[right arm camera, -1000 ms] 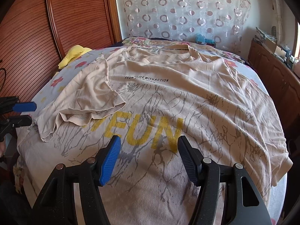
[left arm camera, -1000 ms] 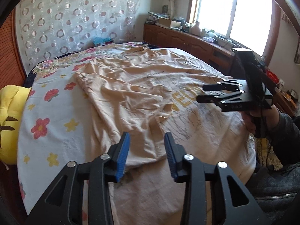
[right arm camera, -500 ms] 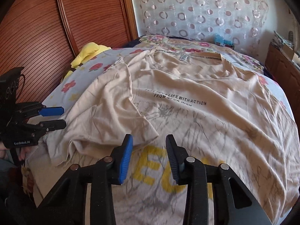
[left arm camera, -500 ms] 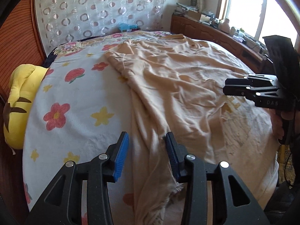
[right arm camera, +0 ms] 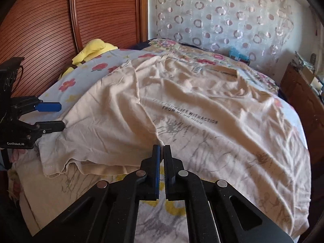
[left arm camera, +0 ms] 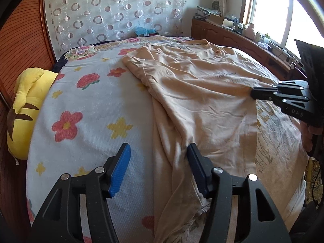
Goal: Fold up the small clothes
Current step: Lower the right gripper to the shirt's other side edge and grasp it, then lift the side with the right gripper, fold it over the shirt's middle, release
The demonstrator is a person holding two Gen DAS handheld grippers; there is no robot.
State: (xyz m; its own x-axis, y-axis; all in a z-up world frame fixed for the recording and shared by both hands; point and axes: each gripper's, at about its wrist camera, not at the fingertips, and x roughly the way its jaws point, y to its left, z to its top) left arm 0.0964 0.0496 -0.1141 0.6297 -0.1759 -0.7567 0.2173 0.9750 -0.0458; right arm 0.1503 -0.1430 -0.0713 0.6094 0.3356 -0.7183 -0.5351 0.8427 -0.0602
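A beige T-shirt with black lettering and yellow letters lies spread on the bed; its left side is folded over onto the front. My right gripper is shut on the corner of that folded flap, also seen in the left wrist view. My left gripper is open, its jaws astride the shirt's bunched left edge near the bed's front; it shows in the right wrist view.
The bed has a floral sheet. A yellow plush toy lies at its left edge by the wooden wardrobe. A wooden sideboard runs under the window on the right.
My right gripper moved forward and closed on the flap's corner. My left gripper moved left to the shirt's edge and opened wider.
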